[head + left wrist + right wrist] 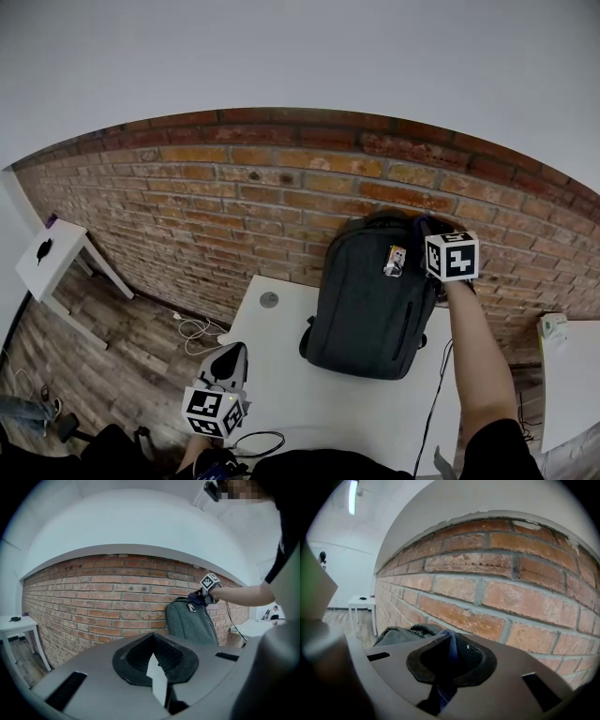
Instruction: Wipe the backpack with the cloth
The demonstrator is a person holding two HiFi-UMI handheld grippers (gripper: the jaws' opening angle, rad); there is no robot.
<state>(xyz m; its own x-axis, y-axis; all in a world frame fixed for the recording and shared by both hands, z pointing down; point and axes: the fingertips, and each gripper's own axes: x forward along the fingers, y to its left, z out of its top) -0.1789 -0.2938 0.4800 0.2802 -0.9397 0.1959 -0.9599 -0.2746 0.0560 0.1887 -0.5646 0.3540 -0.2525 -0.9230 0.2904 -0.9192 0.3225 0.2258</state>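
A dark grey backpack (370, 309) (190, 623) stands upright on the white table (281, 394) and leans against the brick wall. My right gripper (429, 234) (202, 595) (451, 653) is at the pack's top right corner, next to the wall, and is shut on a dark blue cloth (418, 223) (449, 644) that rests on the pack's top. The top of the backpack (401, 633) shows just beyond the jaws in the right gripper view. My left gripper (230, 356) (157, 667) hovers at the table's front left, well apart from the pack, with its jaws together and nothing between them.
The brick wall (234, 206) runs close behind the backpack. A small white side table (52, 258) stands at the far left and another white table (567, 375) at the right. Cables lie on the wooden floor (197, 328) and on the table's front edge (258, 441).
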